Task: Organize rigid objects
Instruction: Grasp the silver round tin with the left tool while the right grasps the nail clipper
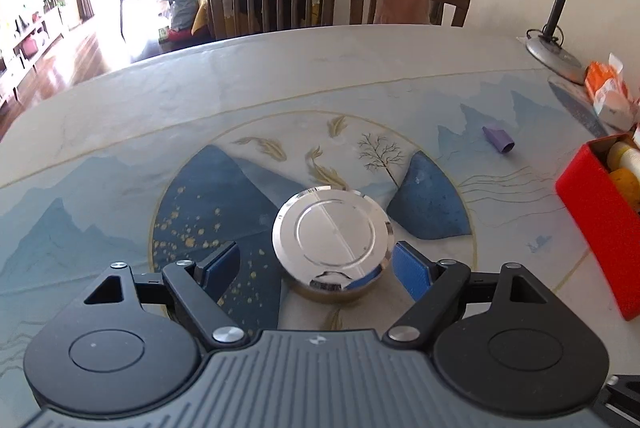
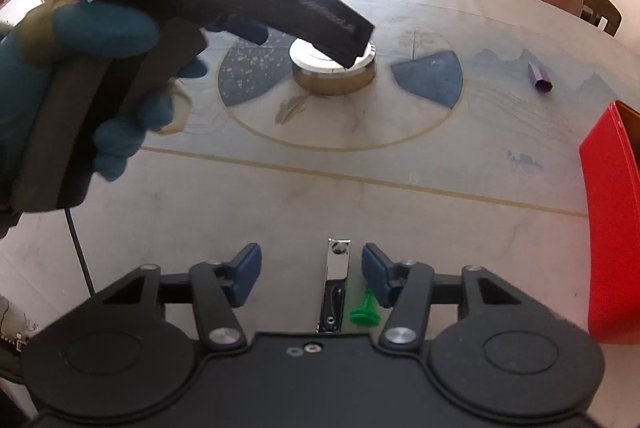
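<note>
Your left gripper (image 1: pixel 316 264) has its blue pads spread wide on either side of the round tin (image 1: pixel 331 242) with the mirror-bright lid; the right pad (image 1: pixel 410 270) sits just beside the tin's rim, the left pad stands farther off, and neither clamps it. The tin rests on the painted circle in the middle of the table (image 1: pixel 160 115). Your right gripper (image 2: pixel 311 274) is also parted, hovering low over the near edge of the table with a chrome nail clipper (image 2: pixel 335 284) lying between its pads and a small green peg (image 2: pixel 365 310) just beside the right one. A purple tube (image 1: pixel 498 139) lies well apart toward the far right. The red box (image 1: pixel 596 216) at the right edge holds yellow items. A grey desk lamp (image 1: pixel 560 27) stands at the far right corner.
</note>
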Available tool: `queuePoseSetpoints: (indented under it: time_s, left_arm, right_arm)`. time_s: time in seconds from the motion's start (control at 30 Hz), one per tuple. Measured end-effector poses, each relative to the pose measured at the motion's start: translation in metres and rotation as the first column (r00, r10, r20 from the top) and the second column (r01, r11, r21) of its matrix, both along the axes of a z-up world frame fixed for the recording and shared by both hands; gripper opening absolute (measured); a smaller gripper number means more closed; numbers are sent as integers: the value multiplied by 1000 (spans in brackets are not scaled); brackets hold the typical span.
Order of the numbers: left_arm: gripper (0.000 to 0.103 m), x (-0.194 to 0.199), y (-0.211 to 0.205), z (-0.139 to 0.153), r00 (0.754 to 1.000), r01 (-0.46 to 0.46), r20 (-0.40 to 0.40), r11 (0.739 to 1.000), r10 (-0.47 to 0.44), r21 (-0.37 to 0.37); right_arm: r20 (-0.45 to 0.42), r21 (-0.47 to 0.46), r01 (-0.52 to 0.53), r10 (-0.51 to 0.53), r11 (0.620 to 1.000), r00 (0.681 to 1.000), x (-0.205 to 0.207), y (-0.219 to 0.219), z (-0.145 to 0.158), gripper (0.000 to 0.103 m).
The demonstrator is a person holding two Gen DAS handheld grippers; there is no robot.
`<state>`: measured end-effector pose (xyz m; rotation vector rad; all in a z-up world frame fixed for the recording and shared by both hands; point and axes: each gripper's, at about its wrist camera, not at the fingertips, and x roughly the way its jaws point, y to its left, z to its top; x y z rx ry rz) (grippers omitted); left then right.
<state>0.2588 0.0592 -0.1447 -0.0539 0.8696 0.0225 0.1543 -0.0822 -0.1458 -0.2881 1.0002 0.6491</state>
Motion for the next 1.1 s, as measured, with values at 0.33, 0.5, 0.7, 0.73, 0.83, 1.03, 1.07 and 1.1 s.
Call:
queuePoseSetpoints:
  time_s: [0.33, 0.5, 0.7, 0.73, 0.83, 1.03, 1.07, 1.1]
  left_arm:
    - [84, 22, -14, -18, 1000, 12, -12, 998, -11, 68]
    - [84, 30, -13, -25, 1000, -3, -17, 997, 4, 71]
    - [84, 36, -9, -26, 999, -28, -19, 998, 29, 57]
    - [84, 37, -9, -26, 999, -30, -19, 998, 31, 59]
    - [77, 36, -9, -24, 999, -33, -22, 998, 34, 56]
    - [77, 29, -5, -19, 998, -49, -29, 998, 50, 50]
    - [77, 26, -5, -16, 998, -52, -27, 997, 53, 49]
    - [77, 23, -5, -14, 998, -56, -26, 997, 58, 51]
  right_arm:
    - [25, -15, -20, 21, 1000, 999, -4, 1, -3, 46]
    - [31, -14, -19, 20, 1000, 999, -6, -1, -2, 38]
    - [58, -39, -5, 7, 999, 998, -5, -2, -2, 19]
    - [62, -43, -2, 5, 999, 998, -5, -2, -2, 18]
    - [64, -42, 3, 0, 999, 998, -4, -3, -3, 11]
    - [47, 0, 24, -24, 1000, 999, -3, -9, -1, 11]
    - [49, 10, 32, -33, 999, 998, -3, -12, 1, 11]
    - [48, 25, 41, -42, 999, 998, -2, -14, 4, 11]
